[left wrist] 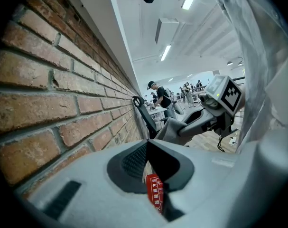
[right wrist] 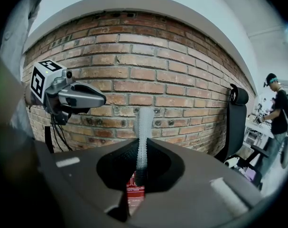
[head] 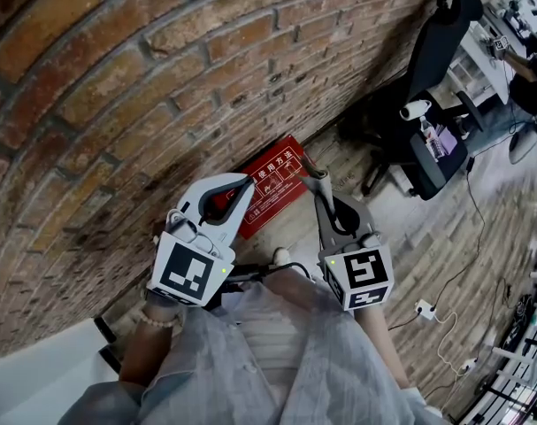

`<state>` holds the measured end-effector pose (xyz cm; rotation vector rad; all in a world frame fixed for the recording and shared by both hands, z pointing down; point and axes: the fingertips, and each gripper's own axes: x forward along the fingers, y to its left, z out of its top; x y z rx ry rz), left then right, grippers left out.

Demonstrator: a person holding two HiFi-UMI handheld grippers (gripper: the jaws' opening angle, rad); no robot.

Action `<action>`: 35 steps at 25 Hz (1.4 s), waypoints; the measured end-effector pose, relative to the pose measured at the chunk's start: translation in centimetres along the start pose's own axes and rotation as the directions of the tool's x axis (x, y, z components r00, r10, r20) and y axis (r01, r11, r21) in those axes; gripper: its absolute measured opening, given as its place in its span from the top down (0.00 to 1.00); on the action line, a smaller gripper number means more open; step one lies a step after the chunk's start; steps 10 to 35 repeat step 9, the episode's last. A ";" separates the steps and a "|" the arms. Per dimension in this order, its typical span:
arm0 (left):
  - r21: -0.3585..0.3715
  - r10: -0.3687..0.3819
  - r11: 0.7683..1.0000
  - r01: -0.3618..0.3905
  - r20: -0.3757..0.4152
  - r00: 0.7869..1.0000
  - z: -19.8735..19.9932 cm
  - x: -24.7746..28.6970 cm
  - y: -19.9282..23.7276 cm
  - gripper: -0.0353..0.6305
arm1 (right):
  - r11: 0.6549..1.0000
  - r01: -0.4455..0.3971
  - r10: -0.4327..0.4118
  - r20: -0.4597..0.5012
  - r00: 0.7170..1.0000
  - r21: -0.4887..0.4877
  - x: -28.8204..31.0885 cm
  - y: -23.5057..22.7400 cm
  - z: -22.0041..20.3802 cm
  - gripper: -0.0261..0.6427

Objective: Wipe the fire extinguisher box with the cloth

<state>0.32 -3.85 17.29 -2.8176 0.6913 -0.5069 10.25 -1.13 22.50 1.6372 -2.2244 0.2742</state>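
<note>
With the right gripper [right wrist: 143, 145], pinching the cloth [right wrist: 144, 125]: pressed together on a pale ribbed strip poking up past the tips, plain in the right gripper view. With the left gripper [left wrist: 147, 145], holding nothing: closed tip to tip, only a sliver of red print showing through the gap below.

Down on the wooden floor, pushed against the foot of the brick wall [head: 118, 78]: the fire extinguisher box [head: 281, 173], red with white lettering, lying flat. In the head view, both grippers held out in front of the body, side by side and apart from each other, tips aimed toward the box.

Judging by that: cloth in the grip, so pickup done. No contact with the box visible, so wiping apparently not begun, with every face of it left to do. Likely calls for bending or reaching low to bring the cloth down onto the lid.

Around: a black office chair [head: 436, 60] near the box, further along the wall; a white power strip [head: 425, 308] with trailing cable on the floor; desks and people farther back in the room. Nothing lying on the box or between it and the grippers. Chair base perhaps close enough to crowd a sweep at that end
</note>
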 end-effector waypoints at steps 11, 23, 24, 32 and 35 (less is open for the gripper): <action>0.020 -0.014 1.000 0.014 -0.005 1.000 0.2 0.3 -0.4 0.95 | 1.000 -0.011 0.011 -0.005 1.000 -0.005 -0.1 0.3 -0.2 0.93; 0.020 -0.014 1.000 0.014 -0.005 1.000 0.2 0.3 -0.4 0.95 | 1.000 -0.011 0.011 -0.005 1.000 -0.005 -0.1 0.3 -0.2 0.93; 0.020 -0.014 1.000 0.014 -0.005 1.000 0.2 0.3 -0.4 0.95 | 1.000 -0.011 0.011 -0.005 1.000 -0.005 -0.1 0.3 -0.2 0.93; 0.020 -0.014 1.000 0.014 -0.005 1.000 0.2 0.3 -0.4 0.95 | 1.000 -0.011 0.011 -0.005 1.000 -0.005 -0.1 0.3 -0.2 0.93; 0.020 -0.014 1.000 0.014 -0.005 1.000 0.2 0.3 -0.4 0.95 | 1.000 -0.011 0.011 -0.005 1.000 -0.005 -0.1 0.3 -0.2 0.93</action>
